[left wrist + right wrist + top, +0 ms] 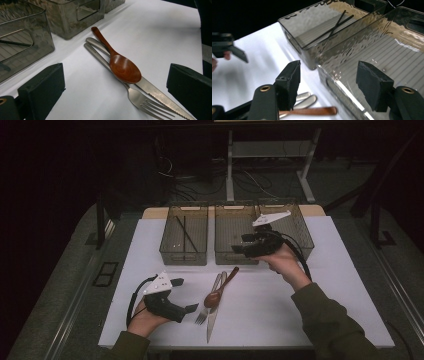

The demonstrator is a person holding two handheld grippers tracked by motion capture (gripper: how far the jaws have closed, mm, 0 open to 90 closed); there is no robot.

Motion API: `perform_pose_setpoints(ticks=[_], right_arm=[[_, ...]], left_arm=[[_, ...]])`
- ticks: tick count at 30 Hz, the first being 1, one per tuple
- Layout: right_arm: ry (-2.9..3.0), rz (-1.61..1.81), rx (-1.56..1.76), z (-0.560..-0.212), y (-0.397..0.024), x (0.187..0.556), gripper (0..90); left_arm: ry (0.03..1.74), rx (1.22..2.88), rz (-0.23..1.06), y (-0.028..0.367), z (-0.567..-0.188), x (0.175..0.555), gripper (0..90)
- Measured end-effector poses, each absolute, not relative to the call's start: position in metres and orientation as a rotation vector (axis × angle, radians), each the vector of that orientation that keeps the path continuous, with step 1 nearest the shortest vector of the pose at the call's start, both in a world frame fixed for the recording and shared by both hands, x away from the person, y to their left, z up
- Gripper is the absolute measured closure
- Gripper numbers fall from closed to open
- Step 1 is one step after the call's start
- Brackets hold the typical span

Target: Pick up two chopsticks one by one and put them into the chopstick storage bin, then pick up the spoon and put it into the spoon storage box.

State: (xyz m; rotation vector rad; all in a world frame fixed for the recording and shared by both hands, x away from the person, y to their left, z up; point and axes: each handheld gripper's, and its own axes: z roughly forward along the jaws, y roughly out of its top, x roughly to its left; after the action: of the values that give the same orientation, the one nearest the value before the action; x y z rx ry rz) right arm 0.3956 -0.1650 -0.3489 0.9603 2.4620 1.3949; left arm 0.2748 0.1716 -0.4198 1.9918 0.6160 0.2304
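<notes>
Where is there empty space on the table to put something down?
The white table is bare right of the knife, below the right hand-held gripper. There is also room between the left bin and the left hand-held gripper. The middle is crowded: spoon, fork, knife.

Your approach to the cutlery pile point(216, 297) is open from the bare white table point(280, 320) on its right. Three bins point(233, 240) wall off the far side.

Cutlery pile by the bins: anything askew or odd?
Nothing damaged or spilled. The brown wooden spoon lies stacked on the steel fork and serrated steel knife on the white table, in front of the smoky plastic bins.
</notes>
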Motion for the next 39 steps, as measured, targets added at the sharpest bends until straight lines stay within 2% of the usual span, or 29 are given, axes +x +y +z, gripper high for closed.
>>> perform_pose_setpoints(ticks=[14,21,25,36,39], right_arm=[[2.415,1.414,0.995,-0.372,-0.223,0.349,31.4],[2.325,1.398,1.028,-0.384,-0.249,0.323,26.7],[2.266,1.418,1.077,-0.394,-0.263,0.312,18.8],[2.278,1.368,1.047,-0.419,-0.284,0.283,15.7],[2.27,1.349,1.059,-0.424,-0.289,0.278,15.7]], left_arm=[[0.637,2.001,0.246,0.172,-0.42,0.275,0.8],[0.653,1.989,0.249,0.173,-0.42,0.275,1.4],[0.659,1.991,0.248,0.173,-0.421,0.275,1.5],[0.702,1.977,0.248,0.174,-0.421,0.28,5.9],[0.715,1.971,0.242,0.174,-0.42,0.28,10.6]])
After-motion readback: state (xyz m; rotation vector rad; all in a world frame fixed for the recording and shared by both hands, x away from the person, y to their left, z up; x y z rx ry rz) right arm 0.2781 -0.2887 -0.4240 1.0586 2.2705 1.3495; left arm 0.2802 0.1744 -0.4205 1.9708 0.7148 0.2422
